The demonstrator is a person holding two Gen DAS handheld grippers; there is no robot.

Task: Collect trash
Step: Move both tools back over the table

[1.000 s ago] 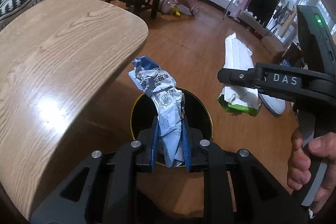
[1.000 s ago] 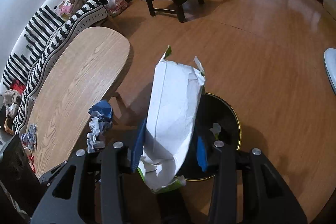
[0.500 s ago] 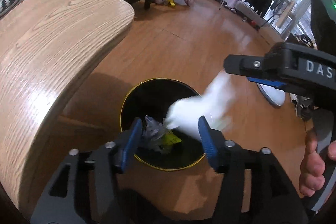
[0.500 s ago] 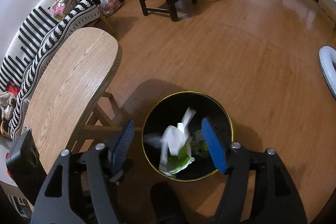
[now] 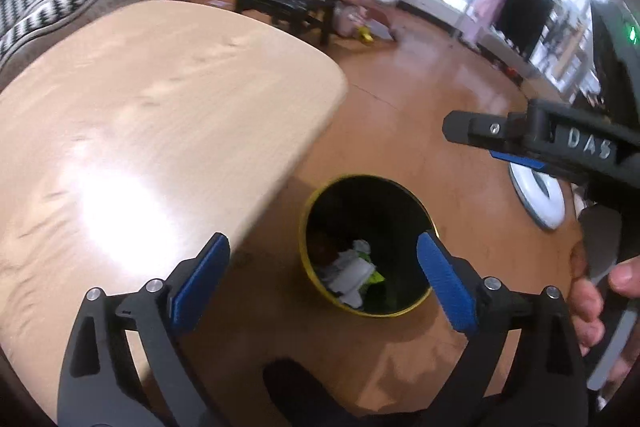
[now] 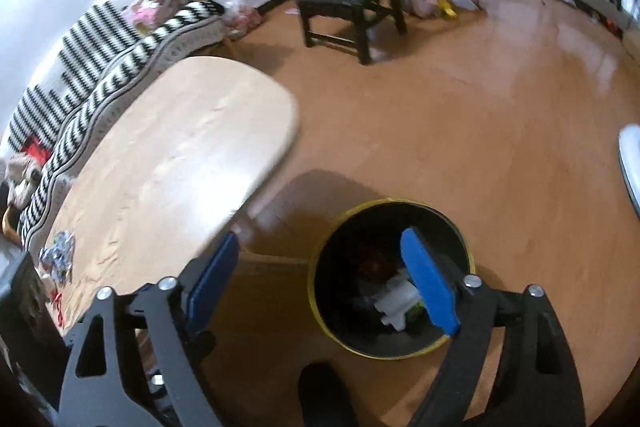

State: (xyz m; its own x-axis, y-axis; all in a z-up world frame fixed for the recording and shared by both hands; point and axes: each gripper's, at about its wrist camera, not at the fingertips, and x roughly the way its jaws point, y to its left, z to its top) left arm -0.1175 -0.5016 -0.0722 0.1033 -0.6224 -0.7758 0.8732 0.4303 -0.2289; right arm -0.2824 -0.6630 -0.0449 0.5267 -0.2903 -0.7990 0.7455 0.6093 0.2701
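Observation:
A black trash bin with a yellow rim (image 5: 316, 203) (image 6: 464, 239) stands on the wooden floor beside the table. White and green trash (image 5: 352, 273) (image 6: 396, 301) lies inside it. My left gripper (image 5: 320, 275) is open and empty, above the bin and the table edge. My right gripper (image 6: 320, 279) is open and empty, above the bin's left side; it also shows in the left wrist view (image 5: 532, 143) at the right. Crumpled wrappers (image 6: 58, 259) lie on the table's near left end.
A light wooden table (image 5: 140, 115) (image 6: 168, 163) fills the left. A striped sofa (image 6: 100, 67) runs behind it. A black chair (image 6: 352, 7) and toys stand farther back. A white round object (image 5: 538, 195) lies on the floor at right.
Both grippers opened and dropped their trash, the crumpled wrapper and the white carton, into the bin. Both have since swung left, toward the table.

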